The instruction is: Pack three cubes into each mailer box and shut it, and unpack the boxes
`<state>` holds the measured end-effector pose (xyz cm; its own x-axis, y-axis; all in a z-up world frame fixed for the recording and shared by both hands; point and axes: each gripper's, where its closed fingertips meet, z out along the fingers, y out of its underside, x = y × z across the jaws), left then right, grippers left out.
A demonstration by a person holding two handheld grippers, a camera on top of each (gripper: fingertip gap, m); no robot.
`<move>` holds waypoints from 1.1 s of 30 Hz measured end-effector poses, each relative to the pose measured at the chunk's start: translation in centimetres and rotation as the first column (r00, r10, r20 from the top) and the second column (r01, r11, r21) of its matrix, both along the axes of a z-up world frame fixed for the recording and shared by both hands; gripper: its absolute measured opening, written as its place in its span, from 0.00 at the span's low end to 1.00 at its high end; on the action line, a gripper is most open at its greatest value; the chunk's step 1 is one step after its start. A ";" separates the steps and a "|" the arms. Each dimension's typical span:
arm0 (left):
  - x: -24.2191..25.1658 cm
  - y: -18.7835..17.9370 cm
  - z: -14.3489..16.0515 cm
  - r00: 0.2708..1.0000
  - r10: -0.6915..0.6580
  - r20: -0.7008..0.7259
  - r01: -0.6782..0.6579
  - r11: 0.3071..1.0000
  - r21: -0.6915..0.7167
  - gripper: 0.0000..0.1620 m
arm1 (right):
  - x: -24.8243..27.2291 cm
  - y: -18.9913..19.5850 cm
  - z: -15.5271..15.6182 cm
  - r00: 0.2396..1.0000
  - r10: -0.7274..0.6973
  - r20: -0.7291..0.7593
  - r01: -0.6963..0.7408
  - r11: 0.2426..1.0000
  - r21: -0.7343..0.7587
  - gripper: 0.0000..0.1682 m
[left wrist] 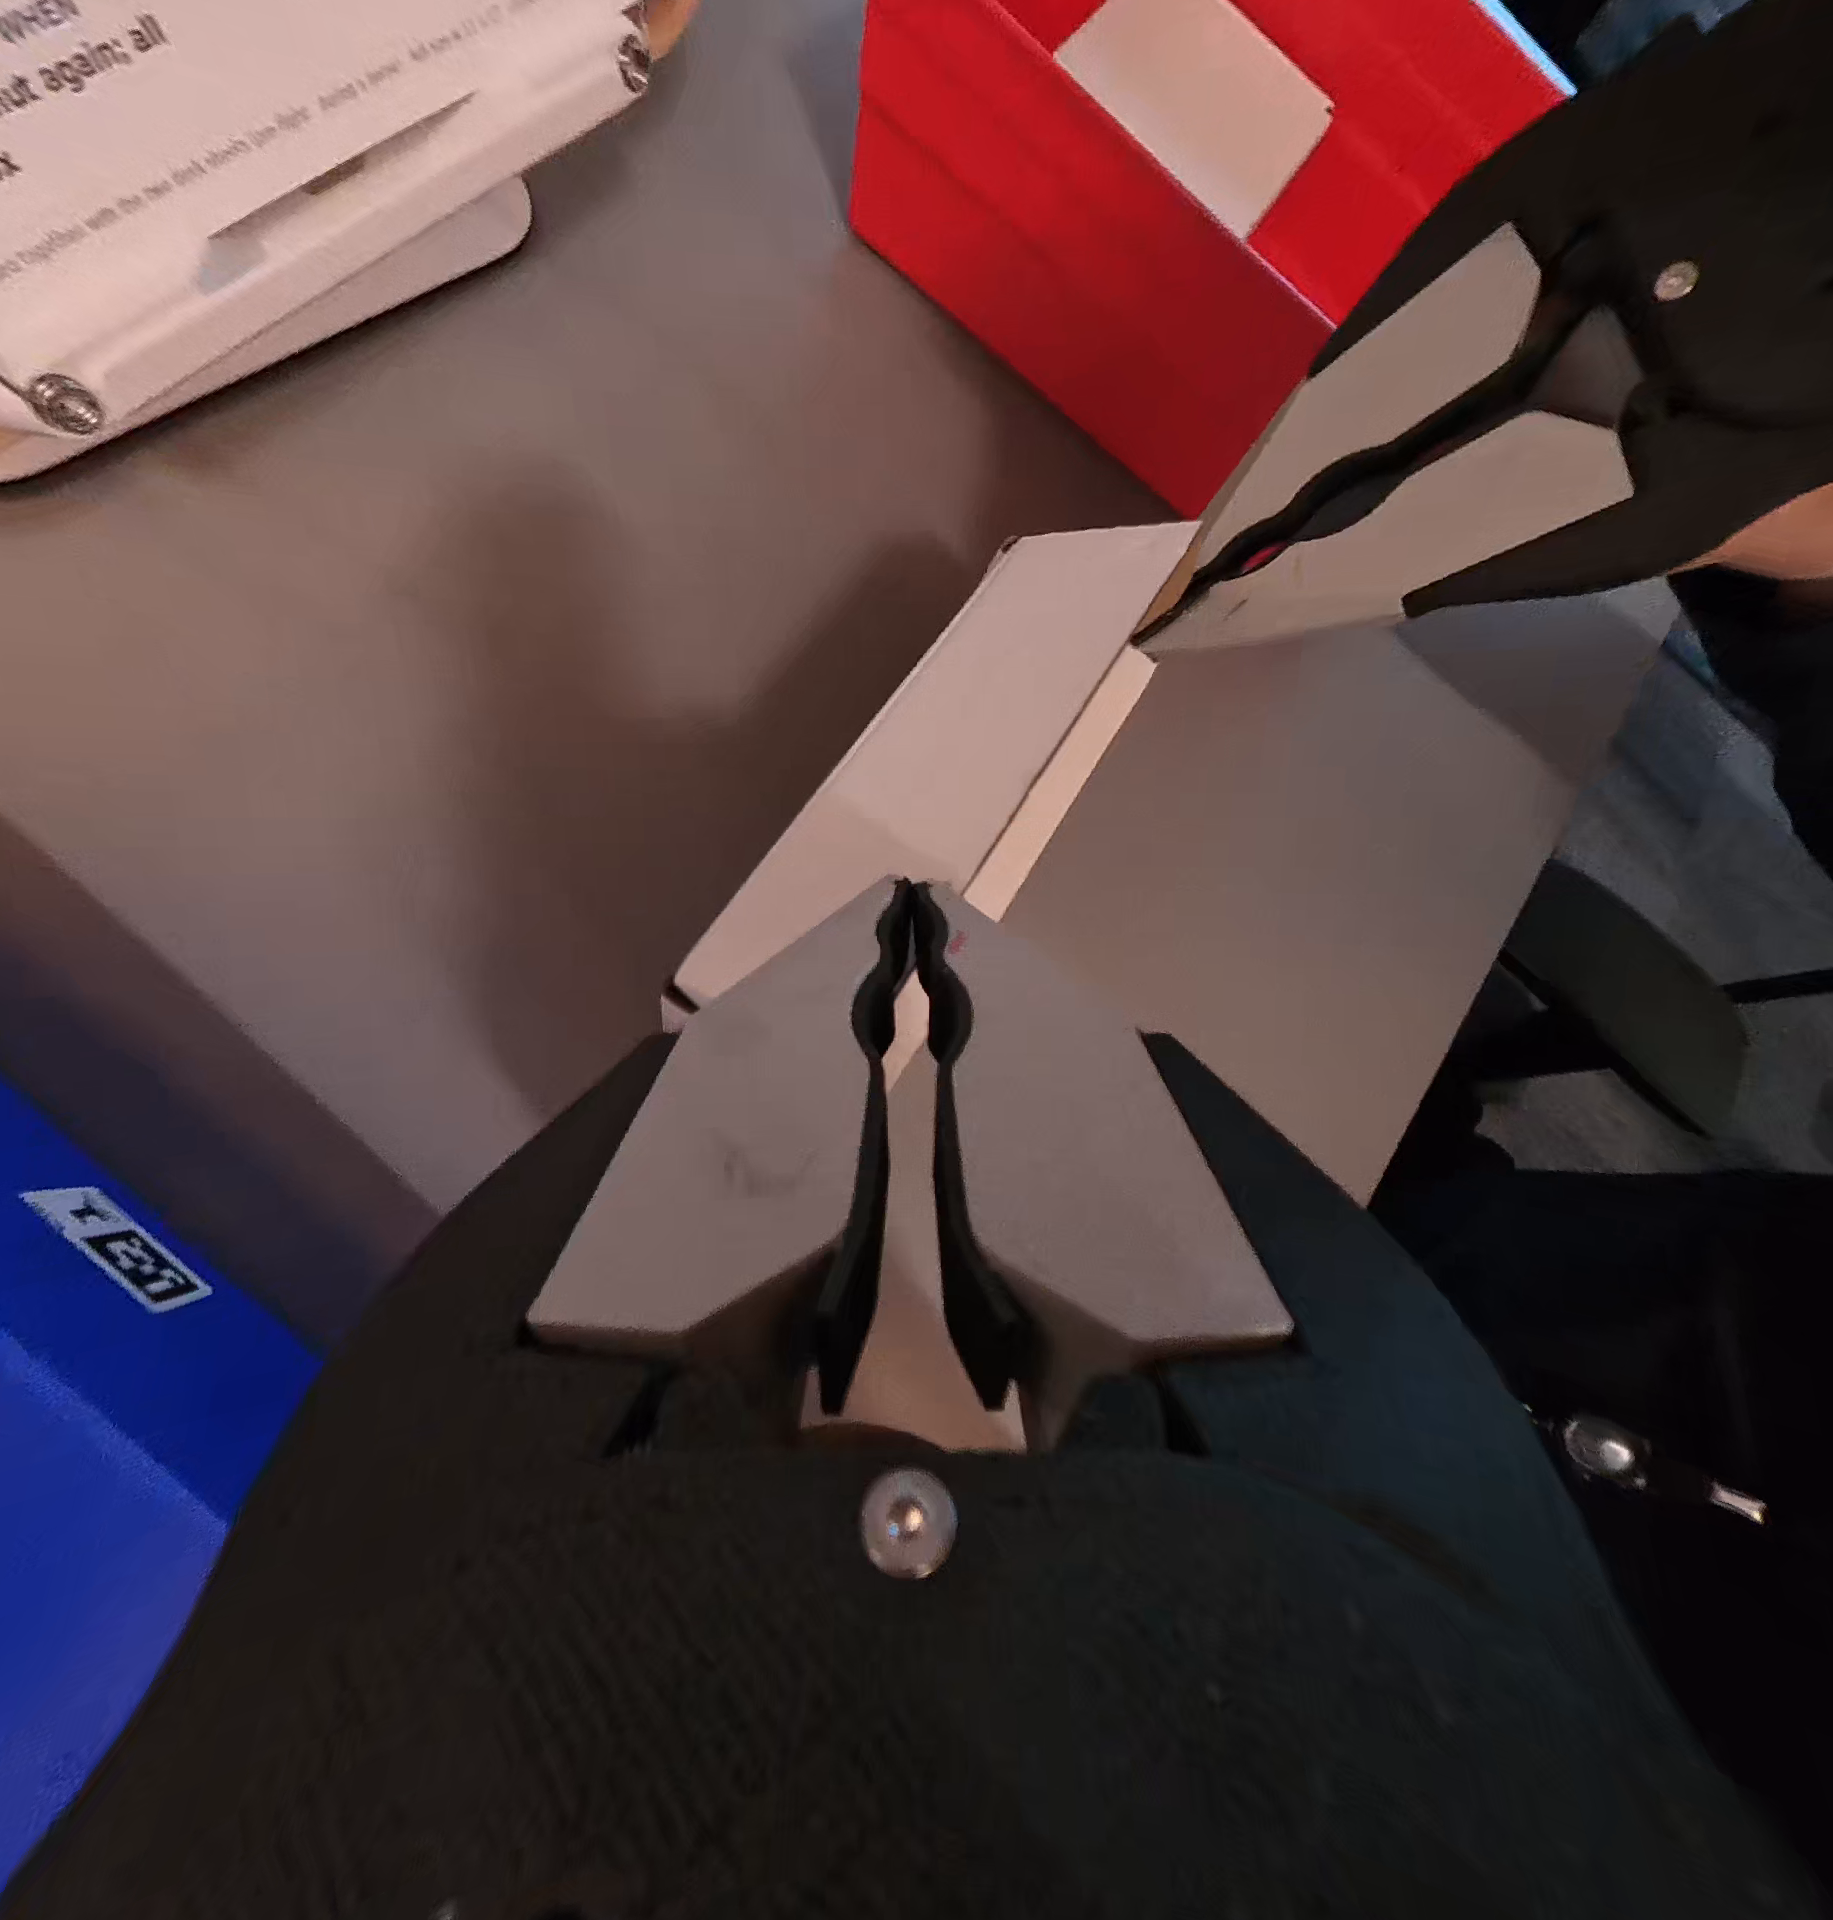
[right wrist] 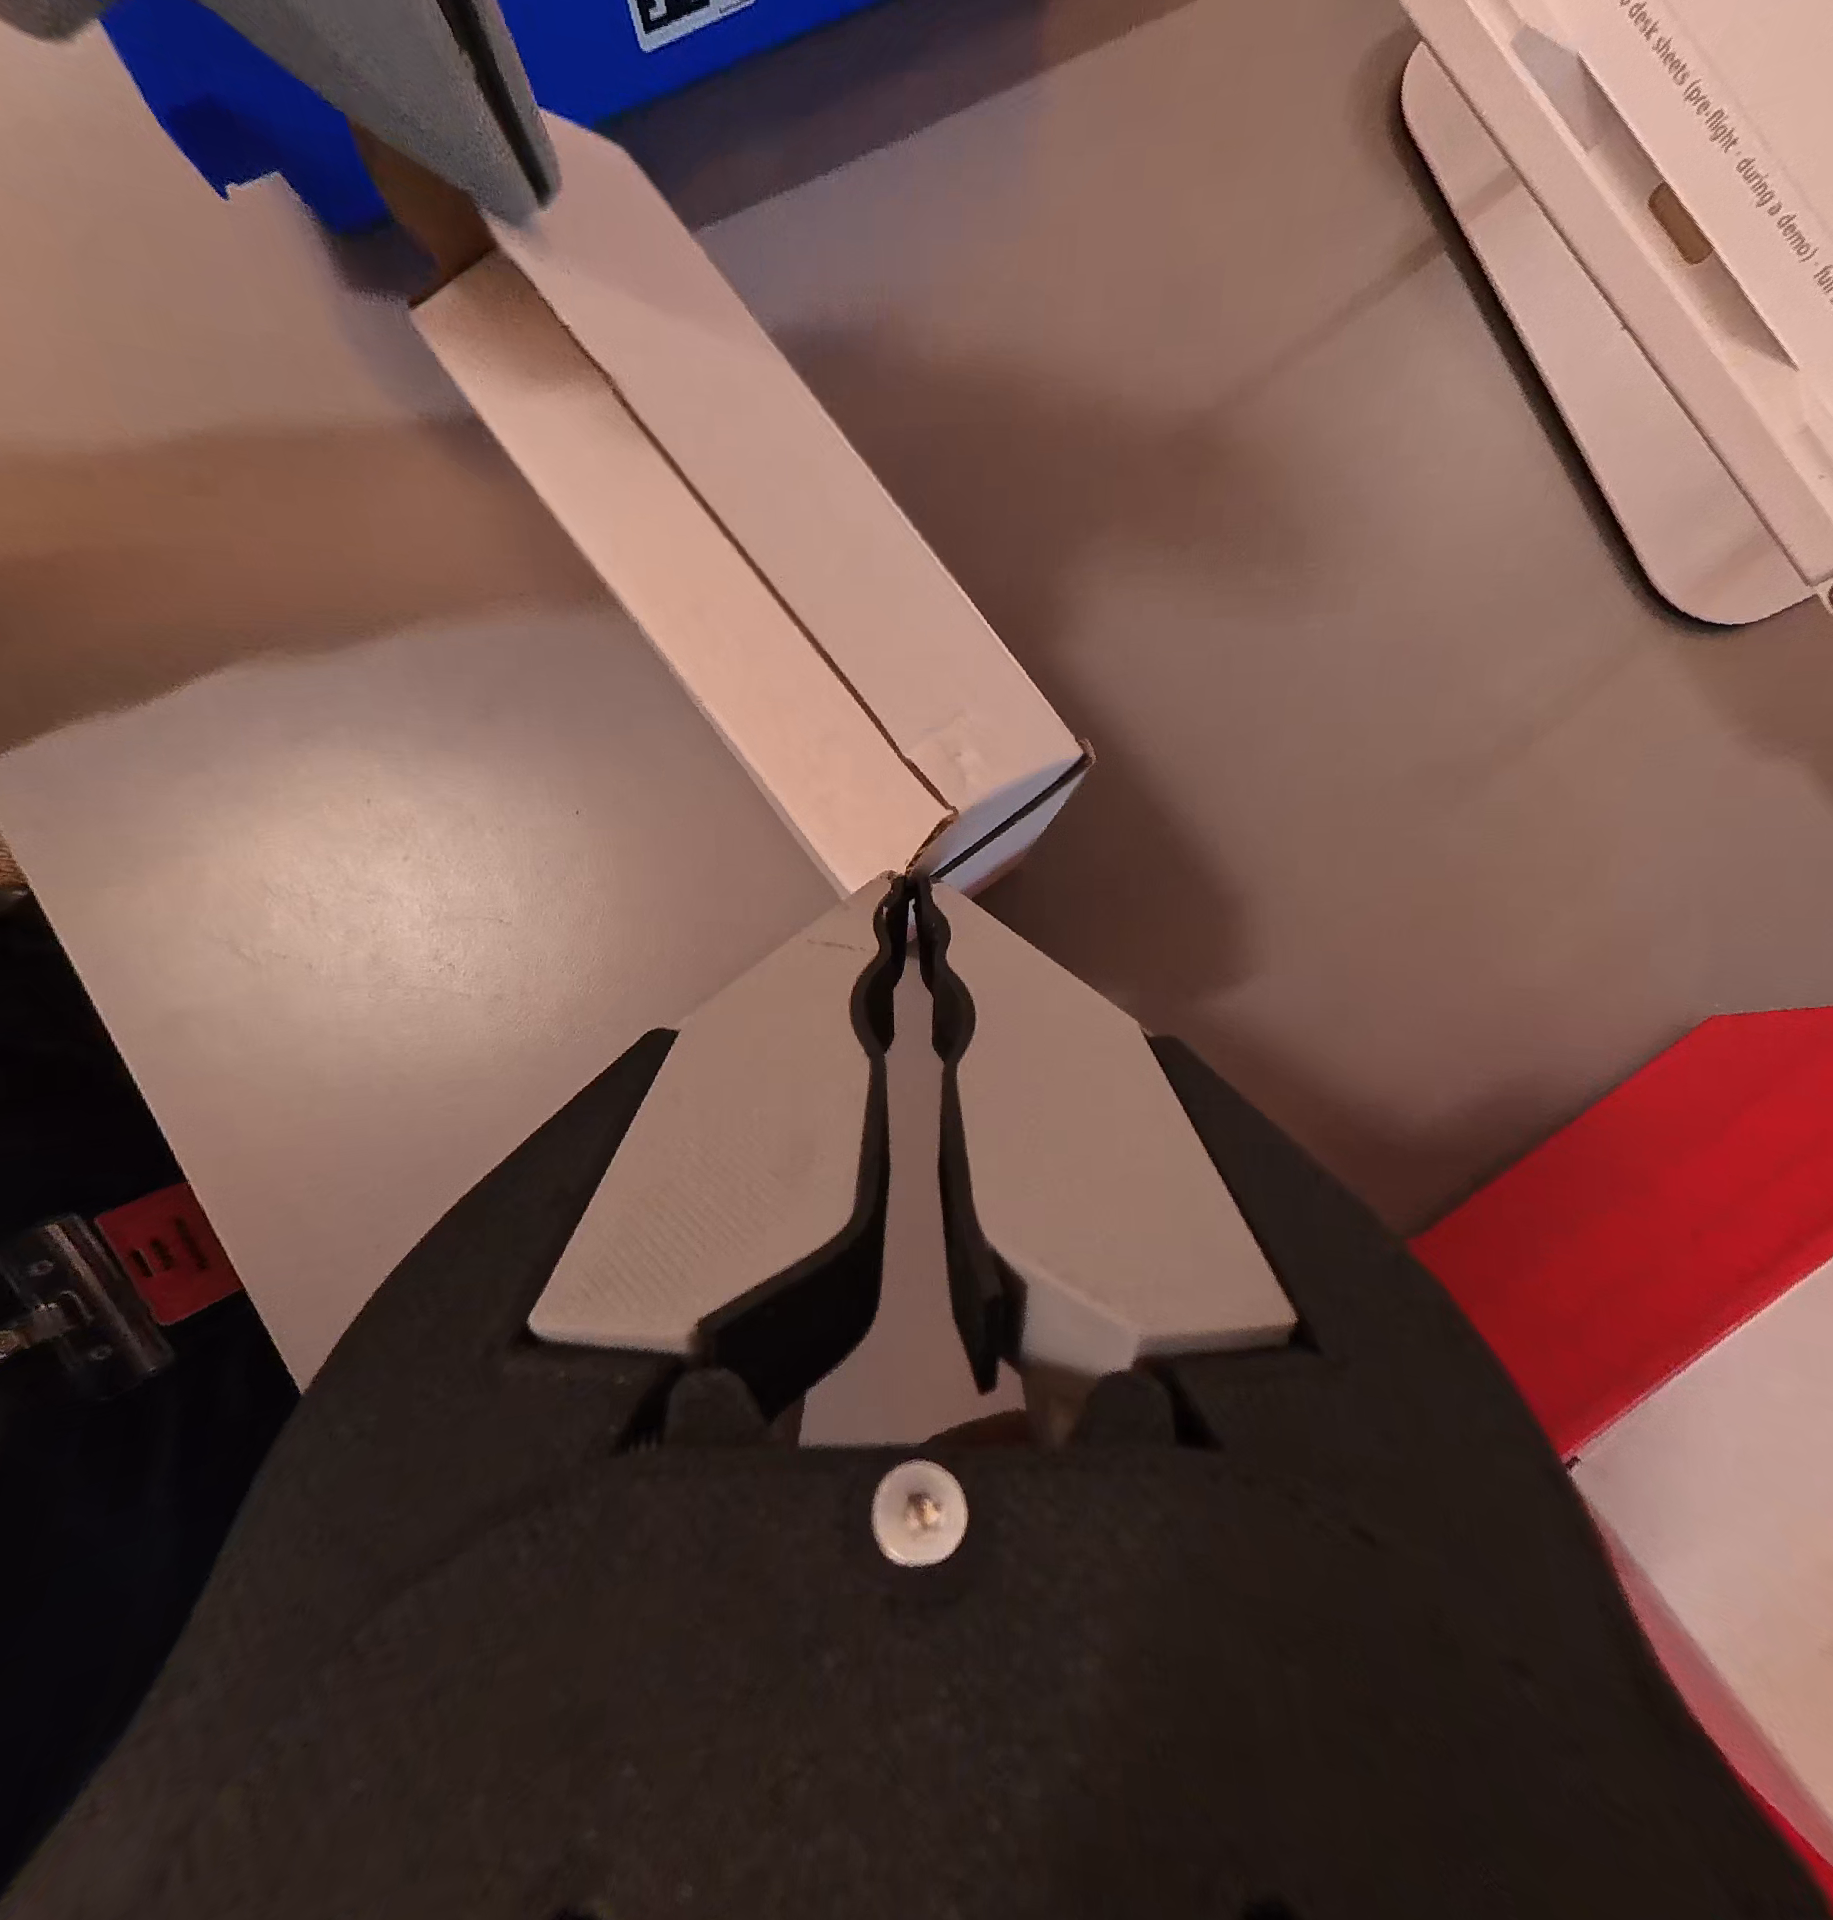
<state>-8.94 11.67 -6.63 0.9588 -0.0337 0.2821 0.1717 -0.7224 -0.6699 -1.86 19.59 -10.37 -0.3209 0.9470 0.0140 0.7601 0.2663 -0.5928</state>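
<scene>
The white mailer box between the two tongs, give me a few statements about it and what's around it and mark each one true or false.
1. The white mailer box lies on the table with its lid down. True.
2. Both tongs are wide open. False: the left tongs and the right tongs have their jaws together, one at each end of the box.
3. A red box stands beyond the white one in the left wrist view. True.
4. Loose cubes lie on the table beside the box. False: no cubes show in either view.
5. The bin at the table's edge is green. False: it is blue.
</scene>
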 end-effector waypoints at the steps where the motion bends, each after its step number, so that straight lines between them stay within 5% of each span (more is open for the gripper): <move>1: 0.3 0.0 -0.1 1.000 -0.010 -0.004 0.010 1.000 -0.003 0.00 | 0.0 0.0 0.0 1.000 0.000 -0.004 0.000 1.000 -0.007 0.00; 9: 0.5 -0.3 -1.0 0.993 -0.019 -0.117 0.022 1.000 0.021 0.00 | 0.6 -0.1 0.3 1.000 -0.007 -0.005 0.006 0.995 -0.103 0.01; 18: 0.4 -0.2 -1.0 0.976 0.002 -0.219 0.010 0.998 0.057 0.00 | -0.8 0.2 5.5 0.986 -0.084 -0.145 0.057 0.981 -0.183 0.00; 23: 0.6 -0.4 -1.0 0.987 0.004 -0.159 0.008 0.997 0.075 0.00 | -1.8 -1.1 2.8 0.996 -0.065 -0.068 0.052 0.983 -0.176 0.00; 33: 0.2 -0.4 -1.6 0.983 0.031 -0.182 -0.015 0.996 0.089 0.00 | -2.3 -1.0 2.1 0.975 -0.127 -0.185 0.071 0.957 -0.282 0.00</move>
<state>-8.76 11.31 -8.27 0.9947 -0.0275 0.0991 0.0567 -0.6575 -0.7514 -4.11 18.59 -8.30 -0.2424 0.9505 -0.1944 0.6338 0.0035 -0.7735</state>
